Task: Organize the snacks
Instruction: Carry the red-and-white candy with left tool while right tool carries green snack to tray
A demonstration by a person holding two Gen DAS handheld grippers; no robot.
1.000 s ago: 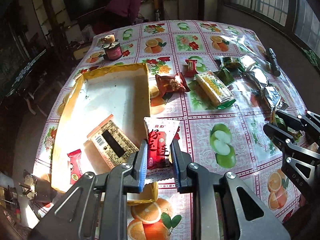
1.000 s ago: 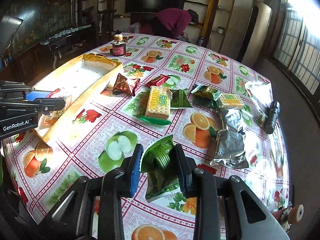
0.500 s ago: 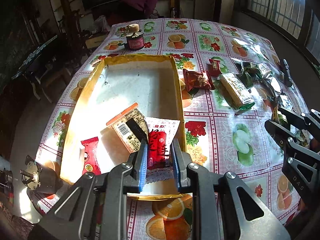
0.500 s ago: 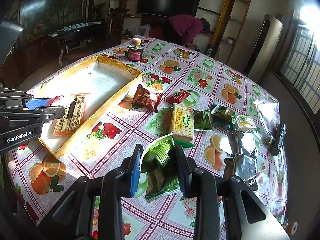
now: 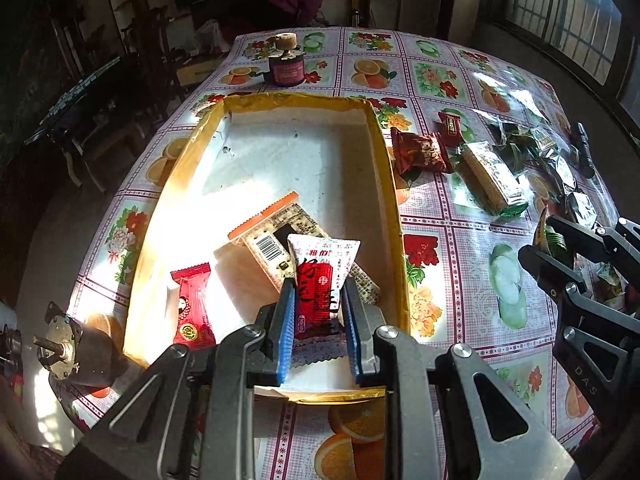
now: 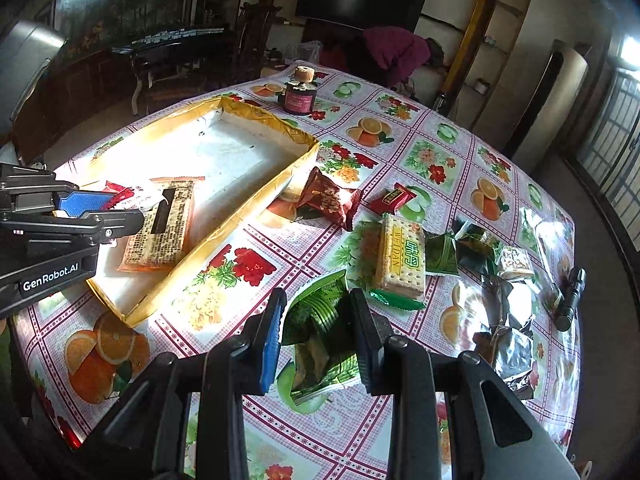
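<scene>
Oilcloth printed with fruit and flowers covers the surface (image 5: pixel 472 240), on which a gold-rimmed box (image 5: pixel 390 184) lies at the left. Two packets are already seen inside the box: an orange-edged cracker pack (image 5: pixel 272 236) and a small red sweet (image 5: pixel 192 300). A white and red packet (image 5: pixel 320 276) is gripped in the clenched jaws of the left gripper (image 5: pixel 318 320), hanging over the near end of the box; letting go there is judged the next move. A green packet (image 6: pixel 320 328) is clamped in the jaws of the right gripper (image 6: pixel 318 340), above the surface, right of the box. One green biscuit pack (image 6: pixel 400 256) and two dark red sweets are counted beyond it.
</scene>
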